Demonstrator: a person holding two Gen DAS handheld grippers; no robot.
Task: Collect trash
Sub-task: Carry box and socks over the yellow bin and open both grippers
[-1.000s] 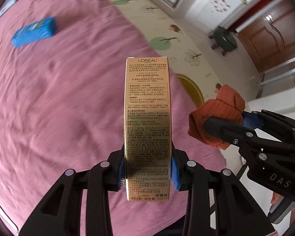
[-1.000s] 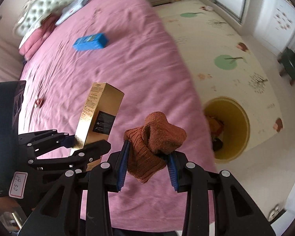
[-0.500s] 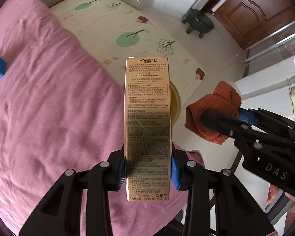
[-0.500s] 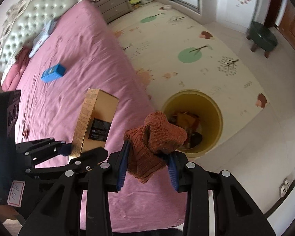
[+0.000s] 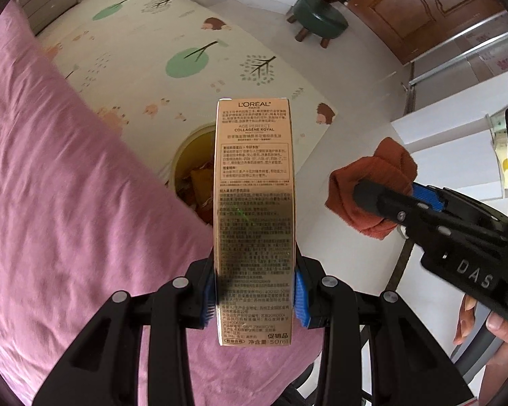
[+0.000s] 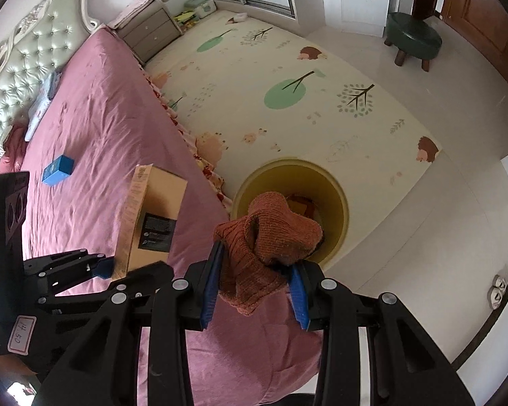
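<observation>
My left gripper (image 5: 255, 296) is shut on a tall gold L'Oréal box (image 5: 254, 203) and holds it upright above the bed's foot corner. The box also shows in the right wrist view (image 6: 152, 216). My right gripper (image 6: 255, 289) is shut on a crumpled rust-orange cloth (image 6: 271, 237), also seen in the left wrist view (image 5: 372, 189). A yellow trash bin (image 6: 335, 193) with litter inside stands on the floor mat just past the bed corner; the box hides much of it in the left wrist view (image 5: 186, 155).
The pink bed (image 6: 101, 118) fills the left, with a blue box (image 6: 58, 169) on it. A patterned play mat (image 6: 288, 101) covers the floor. A green stool (image 6: 413, 39) stands far right by a wooden door (image 5: 423, 6). A nightstand (image 6: 149, 32) stands beside the headboard.
Both grippers have swung from over the bed toward the bed corner and floor. The yellow bin has come into fuller view ahead. Both grips are unchanged.
</observation>
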